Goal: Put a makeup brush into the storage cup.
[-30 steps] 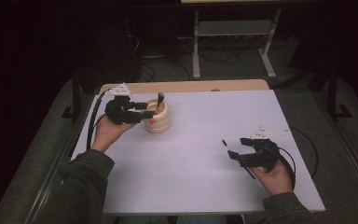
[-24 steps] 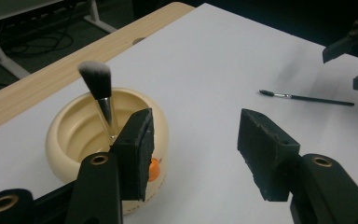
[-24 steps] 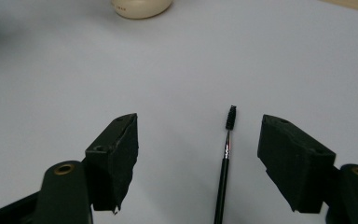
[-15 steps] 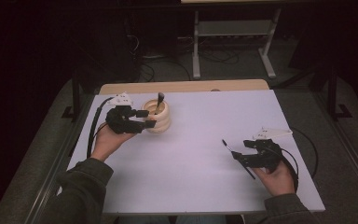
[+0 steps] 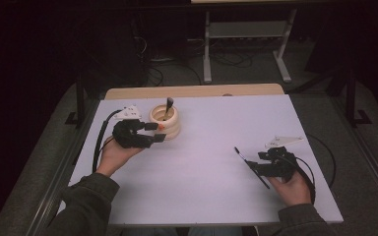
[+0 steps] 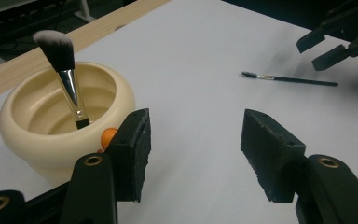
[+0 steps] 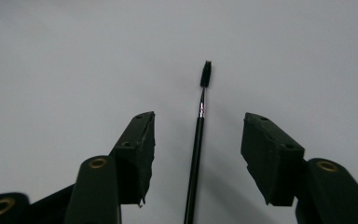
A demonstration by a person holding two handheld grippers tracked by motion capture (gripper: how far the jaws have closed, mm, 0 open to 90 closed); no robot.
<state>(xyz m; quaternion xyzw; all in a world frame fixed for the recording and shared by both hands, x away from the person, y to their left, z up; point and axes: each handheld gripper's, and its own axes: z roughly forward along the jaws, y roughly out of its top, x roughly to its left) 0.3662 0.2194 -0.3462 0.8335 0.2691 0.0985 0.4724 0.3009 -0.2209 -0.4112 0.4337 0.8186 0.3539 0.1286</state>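
A thin black brush (image 7: 197, 154) with a small dark head is lying flat on the white bench (image 5: 206, 196), toward its right side, its head pointing away from the person. The right tongs (image 7: 196, 154) are straddling its handle; their jaws have just been closing, yet both pads are standing clear of the handle, one on each side, so nothing is being gripped. In the high view the right tongs (image 5: 263, 164) are sitting low over the brush (image 5: 250, 166), with the hand behind them.

Well apart, near the bench's far left, a cream ribbed bowl (image 5: 165, 121) is holding a larger makeup brush (image 6: 65, 70), which is leaning in it with its pale bristles up. The left tongs (image 6: 193, 149) are hovering just beside the bowl (image 6: 65, 126), jaws spread and empty after opening a little, one jaw sitting close to the bowl's wall by a small orange thing (image 6: 108, 136).
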